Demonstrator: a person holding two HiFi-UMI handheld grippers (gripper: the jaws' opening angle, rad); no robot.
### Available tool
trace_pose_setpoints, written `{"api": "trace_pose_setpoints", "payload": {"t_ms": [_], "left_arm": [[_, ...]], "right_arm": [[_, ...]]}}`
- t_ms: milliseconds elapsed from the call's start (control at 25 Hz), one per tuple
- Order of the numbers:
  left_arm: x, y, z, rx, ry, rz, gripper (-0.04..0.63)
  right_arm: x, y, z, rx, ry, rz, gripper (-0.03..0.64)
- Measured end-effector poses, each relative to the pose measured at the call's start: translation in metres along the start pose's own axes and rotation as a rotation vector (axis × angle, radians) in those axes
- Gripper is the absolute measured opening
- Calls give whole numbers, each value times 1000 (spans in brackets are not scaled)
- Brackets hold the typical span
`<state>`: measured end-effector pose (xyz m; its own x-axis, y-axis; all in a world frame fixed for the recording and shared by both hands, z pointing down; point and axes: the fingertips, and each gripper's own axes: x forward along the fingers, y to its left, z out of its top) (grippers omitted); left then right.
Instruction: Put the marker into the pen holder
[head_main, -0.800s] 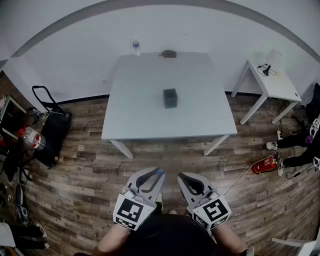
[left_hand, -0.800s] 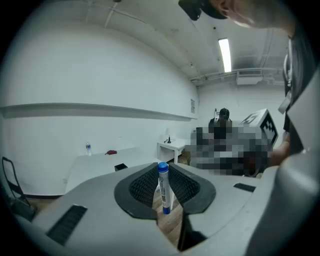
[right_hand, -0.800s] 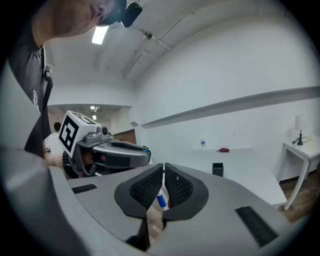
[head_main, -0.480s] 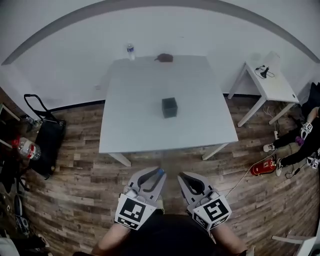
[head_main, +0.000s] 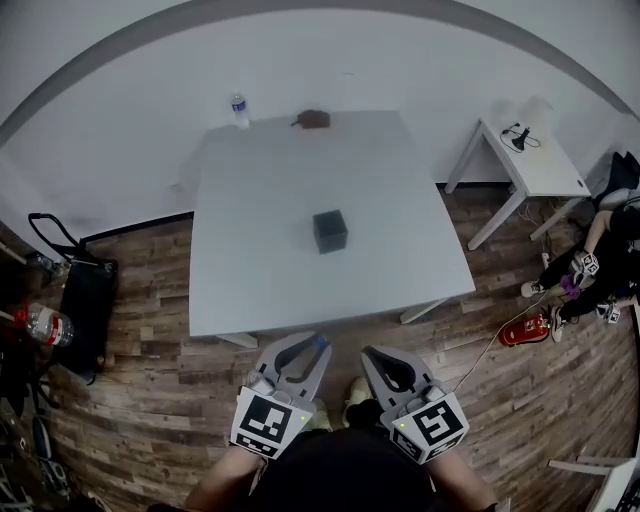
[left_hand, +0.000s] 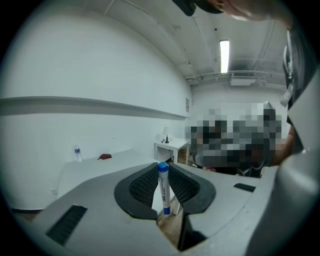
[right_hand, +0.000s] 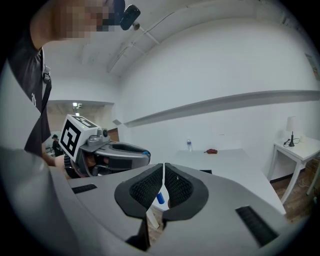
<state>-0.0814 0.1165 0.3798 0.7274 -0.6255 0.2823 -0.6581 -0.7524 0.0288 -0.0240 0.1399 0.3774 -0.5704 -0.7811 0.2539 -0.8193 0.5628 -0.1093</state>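
The dark square pen holder stands near the middle of the white table, well ahead of both grippers. My left gripper is low in the head view, over the wood floor just short of the table's front edge. It is shut on a white marker with a blue cap, which stands upright between the ribbed pads; the blue cap pokes out at the tips. My right gripper is beside it with its jaws shut and nothing in them.
A water bottle and a small dark-red thing sit at the table's far edge. A small white side table stands to the right. A black trolley bag is on the left, a red object on the floor at right.
The table has come closer and shifted left in the head view. Both grippers keep their places and grips.
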Motion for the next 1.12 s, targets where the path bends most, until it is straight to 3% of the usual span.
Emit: {"api": "trace_pose_setpoints", "payload": {"t_ms": [200,760,1120], "left_arm": [[40,19,4,15,22,25,69],[148,90,36,42,83,189,69],[198,150,19,82,148,253,69]], "right_arm": [[20,-38,-2,22,9,20,21],[85,-132,31,17,12,207,21],[112,-165,30,60,48,196,21]]}}
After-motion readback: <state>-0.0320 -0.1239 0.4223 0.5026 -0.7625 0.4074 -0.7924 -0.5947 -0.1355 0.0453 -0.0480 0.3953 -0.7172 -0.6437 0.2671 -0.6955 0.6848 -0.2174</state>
